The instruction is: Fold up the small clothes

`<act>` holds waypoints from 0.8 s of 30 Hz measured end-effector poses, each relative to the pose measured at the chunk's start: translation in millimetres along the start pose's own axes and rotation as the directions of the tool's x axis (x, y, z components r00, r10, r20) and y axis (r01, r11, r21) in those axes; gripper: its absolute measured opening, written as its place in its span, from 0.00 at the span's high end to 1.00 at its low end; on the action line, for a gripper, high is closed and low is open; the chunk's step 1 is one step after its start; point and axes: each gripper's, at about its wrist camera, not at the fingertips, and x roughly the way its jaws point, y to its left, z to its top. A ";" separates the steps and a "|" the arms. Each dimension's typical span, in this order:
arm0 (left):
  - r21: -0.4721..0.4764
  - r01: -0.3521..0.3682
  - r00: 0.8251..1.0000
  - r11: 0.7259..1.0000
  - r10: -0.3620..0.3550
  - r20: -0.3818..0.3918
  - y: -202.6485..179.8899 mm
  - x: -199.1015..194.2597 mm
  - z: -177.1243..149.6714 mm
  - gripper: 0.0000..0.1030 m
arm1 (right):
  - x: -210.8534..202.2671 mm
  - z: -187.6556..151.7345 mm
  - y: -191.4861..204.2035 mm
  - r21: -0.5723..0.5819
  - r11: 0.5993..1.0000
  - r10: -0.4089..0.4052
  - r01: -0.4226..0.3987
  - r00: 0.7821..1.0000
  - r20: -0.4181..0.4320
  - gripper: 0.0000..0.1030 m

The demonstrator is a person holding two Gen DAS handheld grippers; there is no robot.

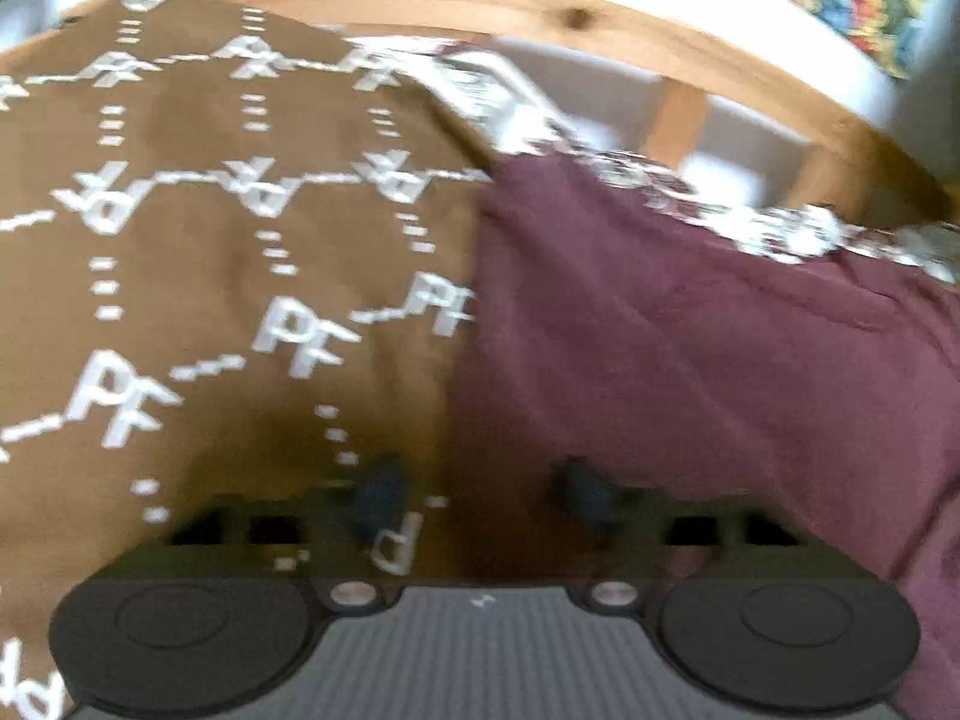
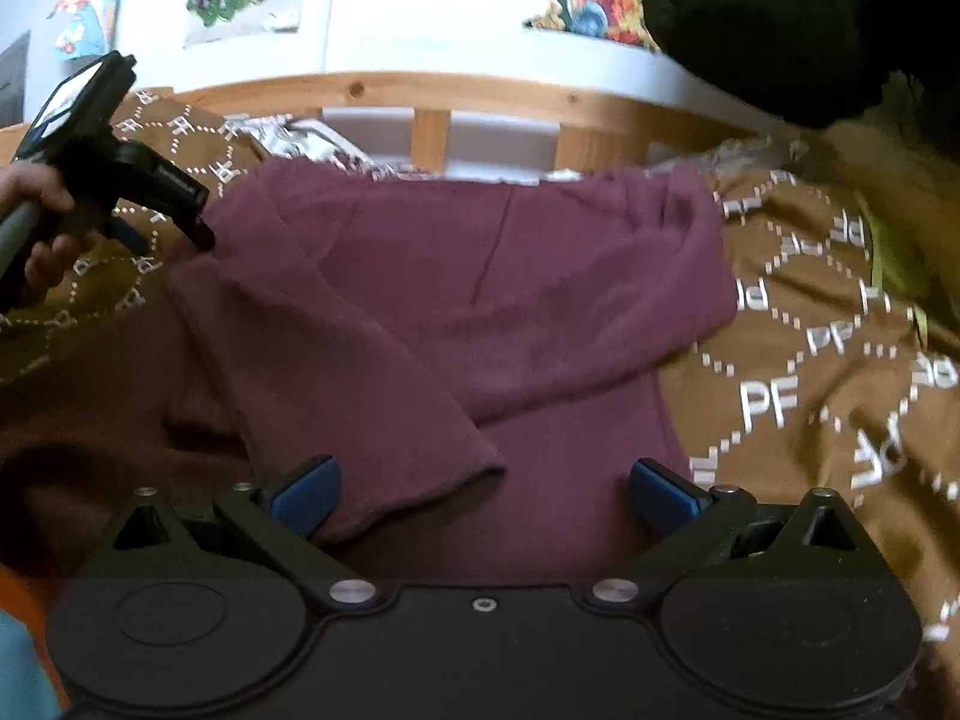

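Right tool (image 2: 483,498) spread wide over maroon garment (image 2: 480,300), left tool (image 1: 480,498) narrowed, brown lettered bedspread (image 2: 810,360), wooden bedframe (image 2: 420,90).

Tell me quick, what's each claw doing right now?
Left gripper: jaws narrowed over the maroon garment edge; grip cannot be told.
Right gripper: open, holding nothing.

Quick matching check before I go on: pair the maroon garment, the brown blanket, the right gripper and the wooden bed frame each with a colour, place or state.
Things:
1. maroon garment
2. brown blanket
3. right gripper
4. wooden bed frame

Descriptions:
A. white PF lettering and dotted lines
B. jaws apart, blue pads either side of a sleeve end
C. lies spread on the blanket
D. pale slats along the far edge

Pairs: 1-C, 2-A, 3-B, 4-D
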 end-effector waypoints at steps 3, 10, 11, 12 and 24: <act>0.014 0.011 1.000 1.000 -0.011 0.022 -10.0 -7.6 -2.2 0.88 | 1.8 -1.4 -1.3 0.012 1.000 0.001 -0.001 1.000 -0.004 0.01; -0.022 -0.065 0.998 0.998 0.065 -0.006 -10.0 -7.4 -4.1 0.80 | 2.8 -3.6 -2.8 0.015 1.000 0.005 -0.005 1.000 -0.006 0.01; -0.030 -0.074 0.997 0.997 0.073 -0.015 -7.0 -8.0 -4.0 0.69 | 3.1 -3.5 -3.2 0.017 1.000 0.006 -0.006 1.000 -0.009 0.01; -0.043 -0.081 0.997 0.996 0.080 -0.022 -5.4 -7.6 -3.1 0.61 | 2.9 -3.7 -3.4 0.017 1.000 0.006 -0.006 1.000 -0.010 0.01; 0.069 -0.118 0.990 0.991 0.111 0.090 -34.1 -95.3 -47.8 0.02 | -26.8 -2.3 -6.6 -0.075 0.997 0.001 -0.001 1.000 -0.010 0.01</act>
